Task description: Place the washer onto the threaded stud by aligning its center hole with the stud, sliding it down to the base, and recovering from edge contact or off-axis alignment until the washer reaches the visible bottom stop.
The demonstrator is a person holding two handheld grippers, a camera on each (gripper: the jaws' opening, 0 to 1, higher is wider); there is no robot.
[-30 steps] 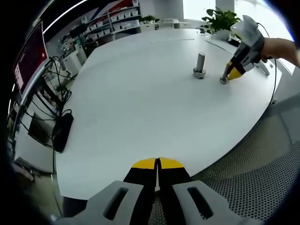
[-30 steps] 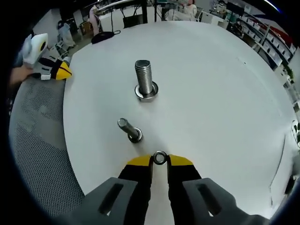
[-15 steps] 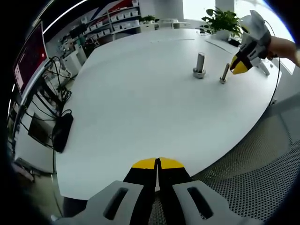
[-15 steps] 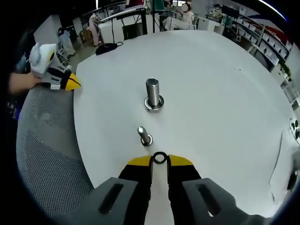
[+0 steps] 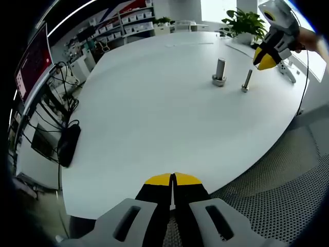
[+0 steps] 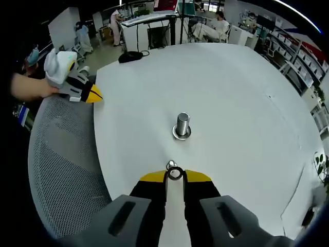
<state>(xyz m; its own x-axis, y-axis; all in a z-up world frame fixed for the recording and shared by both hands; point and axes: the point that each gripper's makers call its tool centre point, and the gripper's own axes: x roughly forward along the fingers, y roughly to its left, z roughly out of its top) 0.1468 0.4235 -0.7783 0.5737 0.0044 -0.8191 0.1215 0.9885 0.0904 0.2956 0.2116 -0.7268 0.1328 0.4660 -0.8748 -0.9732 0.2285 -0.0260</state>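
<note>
- In the left gripper view, the left gripper (image 5: 173,180) is seen with its yellow-tipped black jaws pressed together and nothing between them, held at the near edge of the large round white table (image 5: 154,113).
- On the far side of that table, a thick upright threaded steel stud on a nut base (image 5: 219,71) is seen, and just beside it a thinner upright steel bolt (image 5: 247,81) stands on its head.
- The right gripper (image 5: 266,60), held by a hand (image 5: 308,38), is seen raised above the table beyond the thin bolt, well clear of both fasteners.
- A potted green plant (image 5: 242,21) is placed at the table's far edge, and a dark bag with cables (image 5: 68,144) lies on the floor to the left of the table.
- In the right gripper view, the right gripper's jaws are seen clamped on a small round steel washer (image 6: 175,174), which is gripped by its rim at the yellow tips, its centre hole facing the camera.
- The top of the thin bolt (image 6: 170,165) is seen just beyond the washer, almost touching it in the picture; whether the two are in contact cannot be told.
- The thick stud (image 6: 182,125) stands farther out on the table (image 6: 241,103), apart from the washer.
- The left gripper (image 6: 94,95) is seen at the left edge of the table, over a grey mesh floor (image 6: 61,154).
</note>
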